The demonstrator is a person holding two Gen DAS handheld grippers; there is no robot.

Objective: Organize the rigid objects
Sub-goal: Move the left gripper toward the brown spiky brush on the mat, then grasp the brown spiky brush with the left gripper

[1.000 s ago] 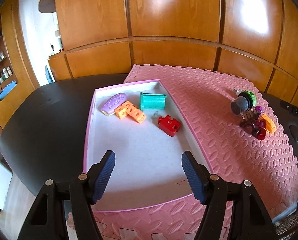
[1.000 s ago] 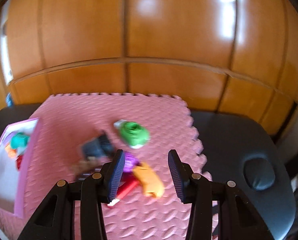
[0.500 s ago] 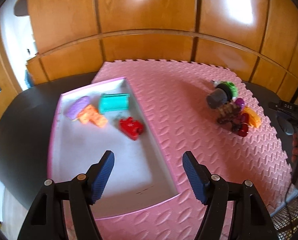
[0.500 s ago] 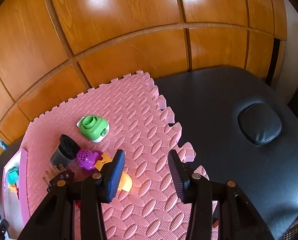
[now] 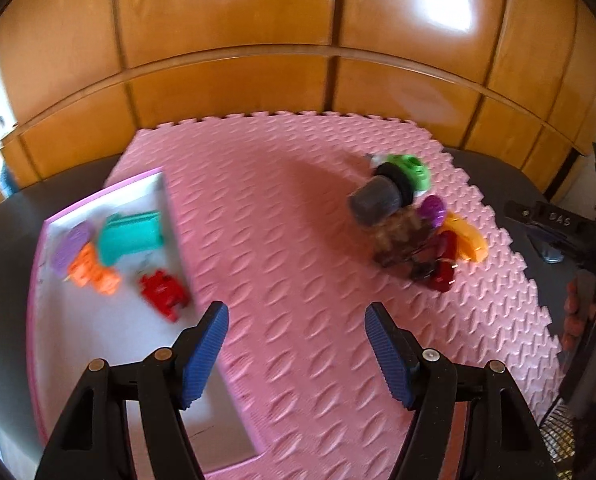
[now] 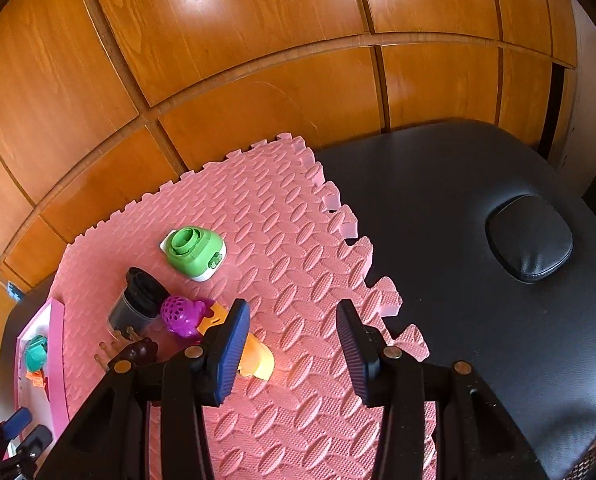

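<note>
Clustered on the pink foam mat (image 6: 298,248): green-and-white gadget (image 6: 195,253), dark cup (image 6: 139,303) on its side, purple perforated ball (image 6: 183,315), orange piece (image 6: 255,356) and brown wooden piece (image 6: 131,354), all touching or just beside one another. Over at the mat's left edge, a pink-rimmed white tray (image 5: 97,344) with teal block (image 5: 131,234), orange piece (image 5: 93,272), lilac piece (image 5: 71,244) and red piece (image 5: 162,290) inside. Left gripper (image 5: 295,354) spread wide above bare mat beside the tray, nothing between the pads; right gripper (image 6: 291,354) parted and empty too, just right of the cluster, black padded table (image 6: 478,280) beyond.
</note>
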